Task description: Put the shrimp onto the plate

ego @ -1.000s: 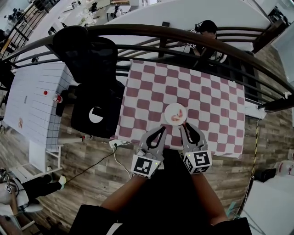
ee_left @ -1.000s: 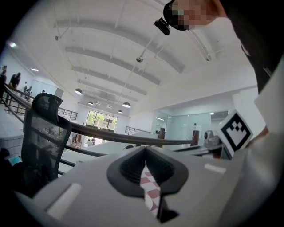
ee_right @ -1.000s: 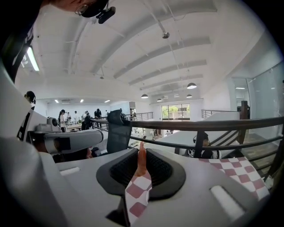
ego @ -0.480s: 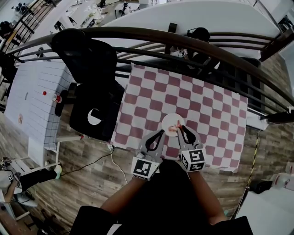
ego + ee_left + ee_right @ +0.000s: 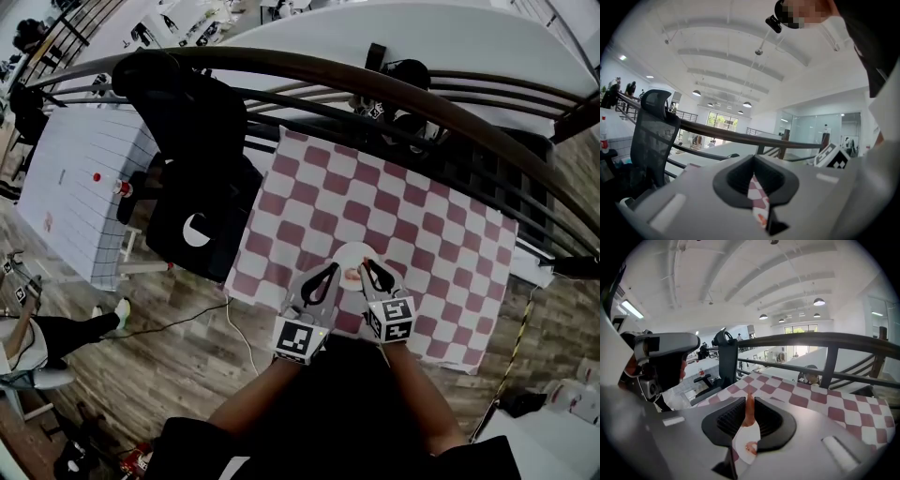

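A small white plate [image 5: 348,254] lies near the front edge of the red-and-white checked table [image 5: 412,234]. In the head view my right gripper [image 5: 367,266] reaches over the plate's near rim, shut on an orange shrimp [image 5: 353,274]. In the right gripper view that shrimp [image 5: 749,411] stands upright between the jaws above the plate [image 5: 741,437], where another shrimp [image 5: 751,447] lies. My left gripper [image 5: 331,269] sits just left of the plate, jaws together and empty. Through its narrow slit [image 5: 753,180] only checked cloth and a bit of orange show.
A black office chair [image 5: 192,122] stands off the table's left side. A dark curved railing [image 5: 422,103] runs along the far side. A white table [image 5: 75,178] is further left. A cable [image 5: 187,323] trails on the wooden floor.
My right gripper has moved forward from below the plate to its near rim, and a shrimp now shows at its tips. The head view has shifted slightly.
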Motion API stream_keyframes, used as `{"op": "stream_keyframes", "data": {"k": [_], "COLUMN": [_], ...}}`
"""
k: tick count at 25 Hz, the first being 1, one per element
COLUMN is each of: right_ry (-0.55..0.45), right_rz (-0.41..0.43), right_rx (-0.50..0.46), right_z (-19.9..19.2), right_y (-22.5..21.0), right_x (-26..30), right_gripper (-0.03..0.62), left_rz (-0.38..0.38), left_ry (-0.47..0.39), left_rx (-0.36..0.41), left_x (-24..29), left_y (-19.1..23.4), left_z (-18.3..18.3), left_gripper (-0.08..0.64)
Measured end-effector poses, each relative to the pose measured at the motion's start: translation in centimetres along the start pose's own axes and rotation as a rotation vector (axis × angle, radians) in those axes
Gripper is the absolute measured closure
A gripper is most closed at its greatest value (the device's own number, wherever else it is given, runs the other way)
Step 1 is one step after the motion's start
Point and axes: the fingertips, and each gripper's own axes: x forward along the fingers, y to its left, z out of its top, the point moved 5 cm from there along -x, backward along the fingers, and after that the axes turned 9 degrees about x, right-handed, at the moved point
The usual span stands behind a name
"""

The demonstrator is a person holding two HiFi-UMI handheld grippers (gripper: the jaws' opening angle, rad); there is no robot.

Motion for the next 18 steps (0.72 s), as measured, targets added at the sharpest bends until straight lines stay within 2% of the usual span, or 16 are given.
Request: {"op": "stream_keyframes", "data": {"k": [18], "right_ry": [0.230], "right_rz": [0.067], "right_rx": [-0.056], "right_z": [-6.0], "right_y": [-3.2], "right_x": [7.2], "right_gripper": [0.535], "left_rz": [0.065], "left_ry": [0.056], "left_rx": [-0.029], "left_x": [2.4], "left_y": [1.0], "left_z": [-1.1], "left_gripper": [0.552]}}
